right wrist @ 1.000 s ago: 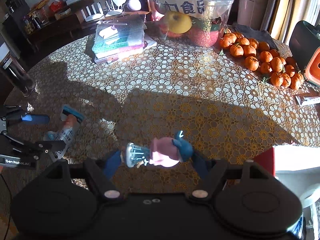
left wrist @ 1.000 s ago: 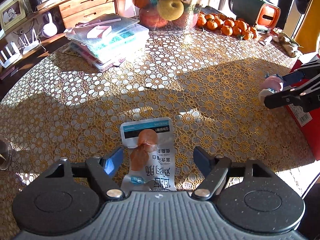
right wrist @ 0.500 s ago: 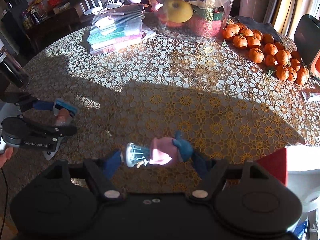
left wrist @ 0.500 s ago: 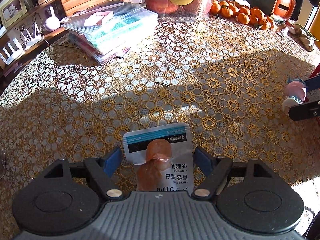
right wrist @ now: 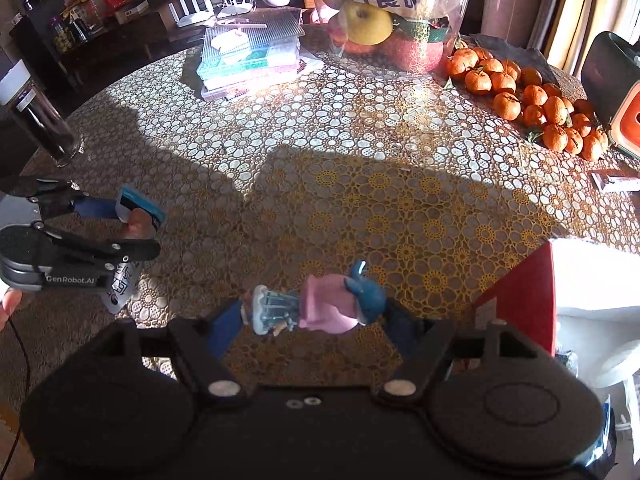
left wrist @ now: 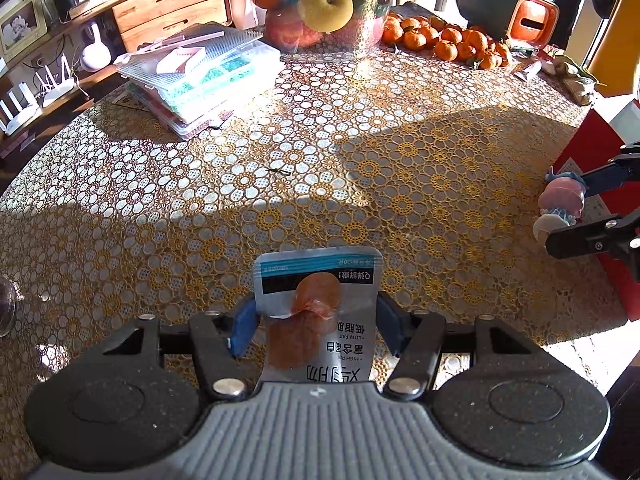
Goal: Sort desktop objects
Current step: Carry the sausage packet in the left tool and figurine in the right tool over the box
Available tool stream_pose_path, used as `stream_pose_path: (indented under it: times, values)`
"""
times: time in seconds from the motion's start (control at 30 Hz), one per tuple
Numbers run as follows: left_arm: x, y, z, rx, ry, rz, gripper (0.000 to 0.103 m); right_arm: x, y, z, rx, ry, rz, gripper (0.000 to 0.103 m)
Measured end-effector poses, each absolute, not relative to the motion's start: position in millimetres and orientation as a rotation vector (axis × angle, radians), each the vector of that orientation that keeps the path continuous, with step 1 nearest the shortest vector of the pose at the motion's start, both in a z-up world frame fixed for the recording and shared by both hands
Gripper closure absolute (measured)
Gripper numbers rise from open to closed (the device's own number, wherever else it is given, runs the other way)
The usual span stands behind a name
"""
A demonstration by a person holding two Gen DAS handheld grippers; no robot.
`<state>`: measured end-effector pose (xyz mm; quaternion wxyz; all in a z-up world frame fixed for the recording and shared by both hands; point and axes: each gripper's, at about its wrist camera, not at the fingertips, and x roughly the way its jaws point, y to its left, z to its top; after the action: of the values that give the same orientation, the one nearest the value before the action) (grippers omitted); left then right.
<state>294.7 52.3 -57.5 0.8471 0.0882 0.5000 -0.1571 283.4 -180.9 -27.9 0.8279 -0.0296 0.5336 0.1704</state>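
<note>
Holding a snack pack (left wrist: pixel 316 312) tight, your left gripper (left wrist: pixel 316 322) hangs over the table (left wrist: pixel 400 152); your right gripper (right wrist: pixel 312 314) pinches a toy (right wrist: pixel 320 308).

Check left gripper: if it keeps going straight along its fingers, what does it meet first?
Probably nothing near: the left gripper, shut on the snack pouch, faces bare tablecloth. The fruit bowl is the first thing in line, though depth is unclear.
</note>
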Motion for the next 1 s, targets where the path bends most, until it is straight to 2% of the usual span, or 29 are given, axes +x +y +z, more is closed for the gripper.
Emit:
stream_pose_path:
  times: [0.6, 1.0]
  values:
    - [194.2, -21.4, 30.3, 0.208, 1.014, -0.444, 0.042, 173.4, -219.9, 39.4, -0.067, 1.046, 0.374, 0.027]
    - [164.3, -98.7, 58.5, 0.23, 0.985, -0.541, 0.042, 133.5, -279.2, 62.4, -0.039, 0.981, 0.312, 0.027]
